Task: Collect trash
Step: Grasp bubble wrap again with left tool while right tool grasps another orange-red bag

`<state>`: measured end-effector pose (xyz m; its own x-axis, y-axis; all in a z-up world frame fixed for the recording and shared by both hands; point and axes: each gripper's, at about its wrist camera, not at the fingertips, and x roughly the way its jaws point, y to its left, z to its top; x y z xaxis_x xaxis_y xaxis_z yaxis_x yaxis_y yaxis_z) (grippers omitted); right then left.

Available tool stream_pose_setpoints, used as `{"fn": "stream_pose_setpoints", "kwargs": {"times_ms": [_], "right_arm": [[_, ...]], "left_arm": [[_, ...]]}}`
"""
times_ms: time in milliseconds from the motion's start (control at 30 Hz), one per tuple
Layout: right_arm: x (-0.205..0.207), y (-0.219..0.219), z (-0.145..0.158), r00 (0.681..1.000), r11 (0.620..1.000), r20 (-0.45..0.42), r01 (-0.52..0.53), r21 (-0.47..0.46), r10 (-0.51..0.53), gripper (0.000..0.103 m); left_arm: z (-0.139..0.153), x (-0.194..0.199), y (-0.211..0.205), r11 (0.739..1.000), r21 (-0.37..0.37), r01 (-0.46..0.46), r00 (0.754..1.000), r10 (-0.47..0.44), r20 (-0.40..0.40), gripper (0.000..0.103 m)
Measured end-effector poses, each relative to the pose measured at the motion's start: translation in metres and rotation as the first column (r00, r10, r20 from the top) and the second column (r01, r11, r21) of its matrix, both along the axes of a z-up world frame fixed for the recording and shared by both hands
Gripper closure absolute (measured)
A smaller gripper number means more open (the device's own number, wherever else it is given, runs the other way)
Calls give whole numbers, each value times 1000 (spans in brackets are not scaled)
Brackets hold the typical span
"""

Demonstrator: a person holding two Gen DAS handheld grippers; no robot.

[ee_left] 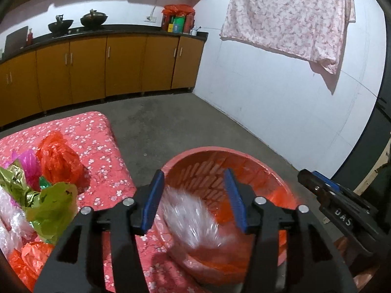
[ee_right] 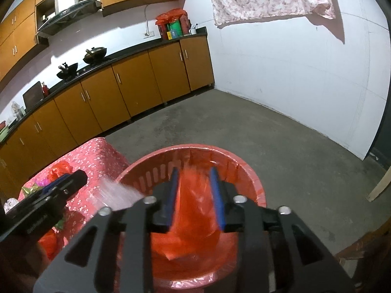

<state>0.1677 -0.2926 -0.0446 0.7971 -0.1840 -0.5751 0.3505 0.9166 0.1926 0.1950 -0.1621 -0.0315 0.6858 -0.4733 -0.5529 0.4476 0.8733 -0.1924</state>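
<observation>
Clear crinkled plastic (ee_left: 188, 219), motion-blurred, is at the near-left rim of the red basket (ee_left: 195, 155), partly over the rim and partly over the table edge; not settled inside. A red plastic piece (ee_right: 193, 210), also streaked, is over the middle of the basket, which is lined with a red bag. Left gripper (ee_left: 194, 199): jaws roughly half apart, blue pads clear of the clear plastic below them, nothing gripped. Right gripper (ee_right: 194, 195): jaws parted a lesser amount, red piece seen between and beneath the pads; pads do not appear to press on it, so judged released. Risk 1: the clear plastic looks light and is close to the rim, so it may catch on the edge or slide out onto the flowered tablecloth (ee_left: 97, 131) or the floor. Risk 2: thin film can cling to a pad and be dragged back out when a gripper lifts away. Risk 3: the two grippers are near each other over the basket; a careless withdrawal could knock them together or tip the basket. Remaining on the table, well apart from the basket: red bag (ee_left: 58, 158), green wrapper (ee_left: 52, 207), magenta scrap (ee_left: 29, 163), orange bag (ee_left: 27, 258). Task judged far from finished.
</observation>
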Motion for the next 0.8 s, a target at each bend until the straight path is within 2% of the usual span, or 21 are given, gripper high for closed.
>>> {"fn": "stream_pose_setpoints", "kwargs": {"times_ms": [67,133,200,300,367,500,633,800], "right_arm": [[-5,-2,-1,1000,1000,0,12,1,-12,62],[-8,-3,0,1000,1000,4,24,-2,-24,52],[-14,-4,2,999,999,22,40,-17,-40,34],[-23,3,10,996,996,61,63,-66,-59,18],[-29,10,16,994,992,95,71,-100,-61,13],[-36,23,28,990,985,127,76,-152,-57,6],[-39,40,37,988,985,152,58,-161,-33,4],[-38,70,40,988,990,147,-31,-139,51,4]], "left_arm": [[-1,1,4,1000,2,-9,1000,9,-6,51],[0,1,10,1000,4,-27,1000,27,-8,50],[3,-1,18,999,6,-48,999,48,-1,47],[6,-5,29,997,9,-77,997,77,13,40],[8,-8,35,996,9,-88,996,88,15,39],[10,-18,51,994,5,-113,993,113,17,38],[18,-34,70,988,17,-157,987,156,49,27],[29,-64,110,970,52,-236,964,227,139,15]]}}
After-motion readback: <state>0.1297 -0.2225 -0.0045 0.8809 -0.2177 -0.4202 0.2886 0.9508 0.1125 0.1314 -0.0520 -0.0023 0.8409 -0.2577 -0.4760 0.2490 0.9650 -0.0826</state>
